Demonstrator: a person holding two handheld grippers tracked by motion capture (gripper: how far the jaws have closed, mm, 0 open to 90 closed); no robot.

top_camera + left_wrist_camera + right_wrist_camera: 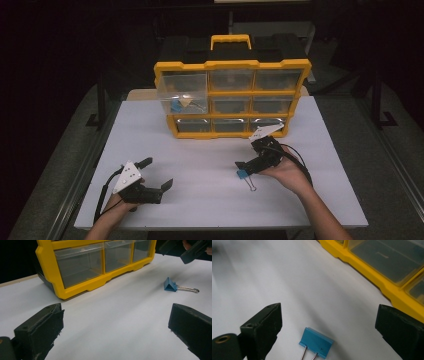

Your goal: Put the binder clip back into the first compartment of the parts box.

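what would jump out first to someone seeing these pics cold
The yellow drawer organizer at the far side of the white table stands out first, with its top-left clear drawer pulled out. Next comes the small blue binder clip lying on the table between the open jaws of the right gripper, while the left gripper hovers open at the near left.

The right gripper (328, 327) holds its black jaws wide apart above a small blue metal binder clip (316, 342) lying on the white table (294, 285); a yellow plastic drawer organiser (387, 267) stands beyond.
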